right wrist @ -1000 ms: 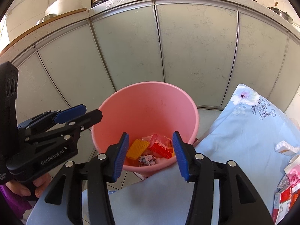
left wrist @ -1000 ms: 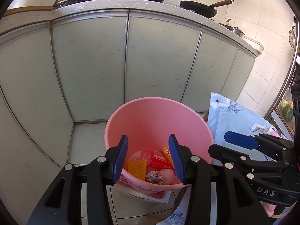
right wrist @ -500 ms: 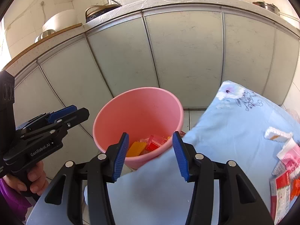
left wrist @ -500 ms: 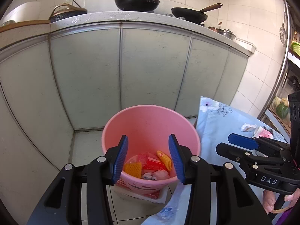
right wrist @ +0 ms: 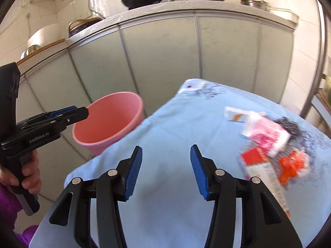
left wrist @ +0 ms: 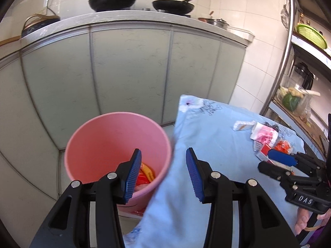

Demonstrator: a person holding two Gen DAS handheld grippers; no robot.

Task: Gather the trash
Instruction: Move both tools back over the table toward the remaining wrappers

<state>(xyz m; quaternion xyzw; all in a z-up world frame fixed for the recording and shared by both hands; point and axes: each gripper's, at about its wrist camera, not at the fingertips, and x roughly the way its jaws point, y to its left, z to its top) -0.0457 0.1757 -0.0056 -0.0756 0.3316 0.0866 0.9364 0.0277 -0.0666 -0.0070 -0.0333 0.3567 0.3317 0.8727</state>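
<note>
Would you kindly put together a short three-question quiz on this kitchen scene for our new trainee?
1. True or false: the right gripper holds a wrapper.
2. Where is the trash that remains to be collected? A) on the blue cloth B) on the counter C) on the floor
3. Fill in: the pink bucket already holds some ____.

Key:
1. False; both it and the left gripper stand open and empty.
2. A; the wrappers lie in a pile on the cloth.
3. Trash; red and orange wrappers lie at its bottom.
</note>
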